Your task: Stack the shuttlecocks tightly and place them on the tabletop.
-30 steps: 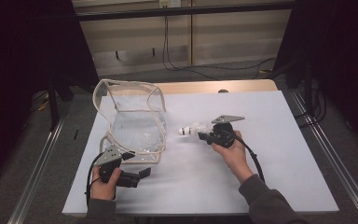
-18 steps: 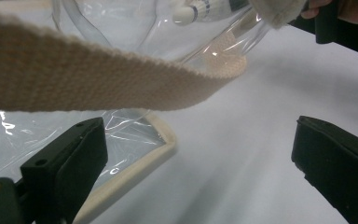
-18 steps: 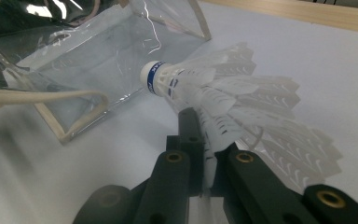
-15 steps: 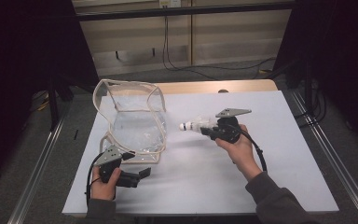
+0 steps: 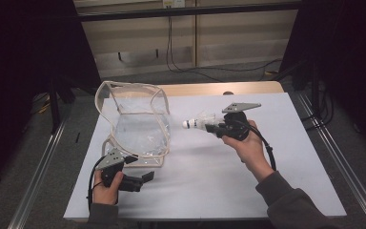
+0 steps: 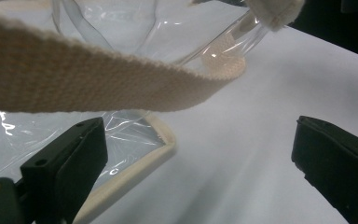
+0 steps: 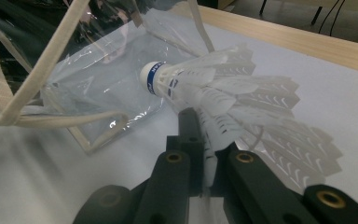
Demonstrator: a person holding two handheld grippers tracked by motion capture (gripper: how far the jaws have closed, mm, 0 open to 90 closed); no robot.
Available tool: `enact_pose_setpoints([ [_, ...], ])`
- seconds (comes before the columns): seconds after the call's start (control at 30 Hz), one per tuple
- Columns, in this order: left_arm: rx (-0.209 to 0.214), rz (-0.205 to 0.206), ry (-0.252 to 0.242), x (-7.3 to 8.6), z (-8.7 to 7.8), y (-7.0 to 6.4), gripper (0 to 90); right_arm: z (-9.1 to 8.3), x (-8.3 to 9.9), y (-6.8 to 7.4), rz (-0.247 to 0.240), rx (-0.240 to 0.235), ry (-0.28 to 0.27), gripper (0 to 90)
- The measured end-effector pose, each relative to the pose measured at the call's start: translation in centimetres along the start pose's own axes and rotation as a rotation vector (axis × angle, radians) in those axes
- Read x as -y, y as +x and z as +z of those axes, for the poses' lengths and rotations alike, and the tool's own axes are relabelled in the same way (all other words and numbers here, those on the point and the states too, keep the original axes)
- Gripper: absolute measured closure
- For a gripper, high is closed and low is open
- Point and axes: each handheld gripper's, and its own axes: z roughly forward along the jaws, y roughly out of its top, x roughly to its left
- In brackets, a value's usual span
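On the white worktop (image 5: 209,186), toward its left half: a clear plastic bag (image 5: 140,131) with cream webbing trim, standing slumped, mouth upward. Just in front of its near corner, the left gripper (image 5: 145,179), jaws wide apart and holding nothing, webbing strap (image 6: 98,79) draped across its view. Held above the worktop just right of the bag, the right gripper (image 5: 209,127), jaws clamped on the feather skirt of a white shuttlecock (image 7: 214,88), cork toward the bag. Likely snags: floppy mouth folding shut, crushed feathers, shuttlecock dropping outside.
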Motion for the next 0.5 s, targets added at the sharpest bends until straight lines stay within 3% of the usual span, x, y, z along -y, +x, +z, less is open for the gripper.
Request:
enact_pose_setpoints([
  [0.5,0.000,0.000,0.002,0.0,0.0,0.0,3.5,-1.0,-3.3,1.6,-0.032,-0.014,-0.020,89.3],
])
